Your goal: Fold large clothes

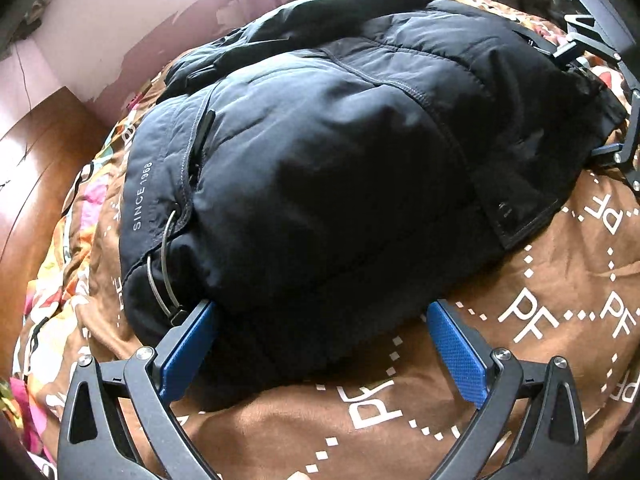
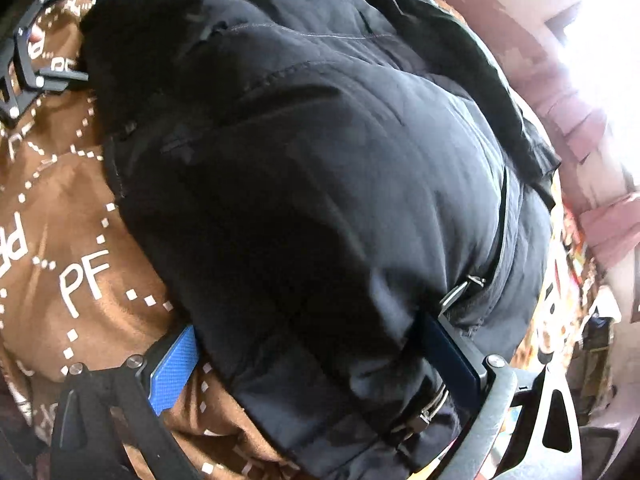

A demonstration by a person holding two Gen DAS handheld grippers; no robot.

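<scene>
A black puffer jacket lies as a thick folded bundle on a brown blanket printed with white "PF" letters. "SINCE 1968" is printed along its left edge, beside a zip pull with a cord. My left gripper is open at the bundle's near edge, and its left blue pad touches the fabric. My right gripper is also open and straddles another edge of the jacket. Its right finger presses against the fabric by a metal buckle. Each gripper shows in the other's view, the right gripper at the far right edge and the left gripper at the upper left.
A brown wooden bed board rises at the left. A pink wall with peeling paint stands behind the bed. A floral quilt section adjoins the brown blanket. Bright window light floods the upper right of the right wrist view.
</scene>
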